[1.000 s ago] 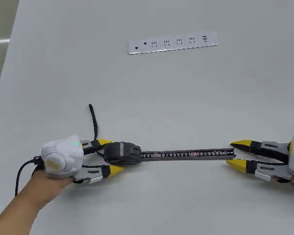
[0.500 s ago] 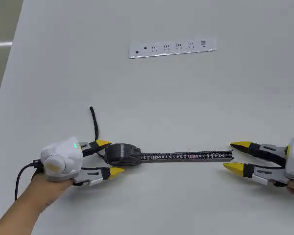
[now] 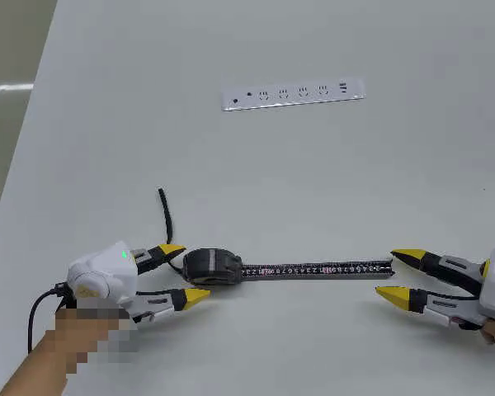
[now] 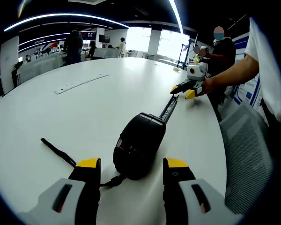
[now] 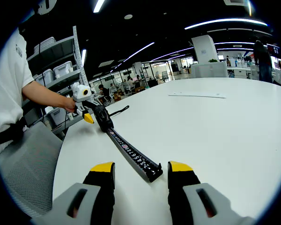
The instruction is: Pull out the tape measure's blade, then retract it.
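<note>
White table (image 3: pixel 231 181) under tape measure (image 3: pixel 212 266); office shelves (image 5: pixel 56 70) beyond.

White printed numerals along the dark tape measure blade (image 5: pixel 131 157), clearest in the right gripper view: single digits 2, 3, 4, 5 in a row just short of the free end, beside fine tick marks. Farther up the same blade, more figures, too small to make out. In the head view, seen as a thin line of tiny pale digits, not legible one by one. Small marks on the white power strip (image 3: pixel 293 93), too small to read.
</note>
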A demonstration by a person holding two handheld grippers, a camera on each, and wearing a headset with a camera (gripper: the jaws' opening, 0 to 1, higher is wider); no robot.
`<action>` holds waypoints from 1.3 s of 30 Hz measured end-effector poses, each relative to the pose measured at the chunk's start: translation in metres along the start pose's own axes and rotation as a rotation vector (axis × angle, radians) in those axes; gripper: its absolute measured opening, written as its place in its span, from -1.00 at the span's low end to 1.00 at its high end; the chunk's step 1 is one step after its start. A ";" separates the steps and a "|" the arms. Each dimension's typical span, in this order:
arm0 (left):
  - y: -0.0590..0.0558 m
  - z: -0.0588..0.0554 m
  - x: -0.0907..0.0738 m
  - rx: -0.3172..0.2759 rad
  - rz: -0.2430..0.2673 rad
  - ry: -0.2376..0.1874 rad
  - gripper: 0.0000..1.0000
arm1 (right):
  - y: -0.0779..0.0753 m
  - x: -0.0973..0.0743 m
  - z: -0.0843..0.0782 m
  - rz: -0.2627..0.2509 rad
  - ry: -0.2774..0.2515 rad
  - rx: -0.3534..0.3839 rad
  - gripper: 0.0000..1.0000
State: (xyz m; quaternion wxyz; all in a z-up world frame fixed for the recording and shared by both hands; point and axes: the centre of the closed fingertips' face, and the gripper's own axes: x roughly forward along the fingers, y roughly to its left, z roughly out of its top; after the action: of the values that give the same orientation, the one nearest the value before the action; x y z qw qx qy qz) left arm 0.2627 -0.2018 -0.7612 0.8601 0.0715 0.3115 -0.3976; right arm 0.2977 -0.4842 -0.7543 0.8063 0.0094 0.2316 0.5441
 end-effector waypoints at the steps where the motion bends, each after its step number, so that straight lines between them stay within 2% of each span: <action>1: 0.000 0.000 -0.001 -0.003 0.004 -0.004 0.02 | 0.000 0.000 0.000 -0.004 -0.001 0.000 -0.10; 2: 0.000 0.000 -0.002 -0.007 0.007 -0.008 0.02 | 0.000 -0.001 0.000 -0.012 -0.001 0.002 -0.11; 4: 0.000 0.000 -0.005 -0.017 0.016 -0.013 0.03 | 0.000 -0.002 0.007 -0.028 -0.041 0.049 -0.07; 10: -0.001 0.002 -0.013 -0.033 0.036 -0.030 0.04 | 0.006 -0.005 0.004 -0.050 -0.017 0.036 0.00; 12: -0.003 0.003 -0.015 -0.040 0.039 -0.038 0.05 | 0.009 -0.005 0.007 -0.052 -0.030 0.052 0.01; 17: -0.005 0.001 -0.018 -0.038 0.050 -0.037 0.05 | 0.012 -0.005 0.005 -0.071 -0.027 0.052 0.05; 26: -0.007 -0.001 -0.026 -0.069 0.073 -0.056 0.09 | 0.017 -0.008 0.008 -0.100 -0.041 0.073 0.15; 39: -0.008 -0.007 -0.041 -0.109 0.125 -0.082 0.20 | 0.021 -0.011 0.003 -0.117 -0.016 0.072 0.24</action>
State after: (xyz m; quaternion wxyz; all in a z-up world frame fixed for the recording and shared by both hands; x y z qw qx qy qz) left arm 0.2336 -0.1778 -0.7416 0.8979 0.0276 0.2920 -0.3283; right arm 0.2769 -0.4849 -0.7414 0.8378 0.0288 0.2448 0.4872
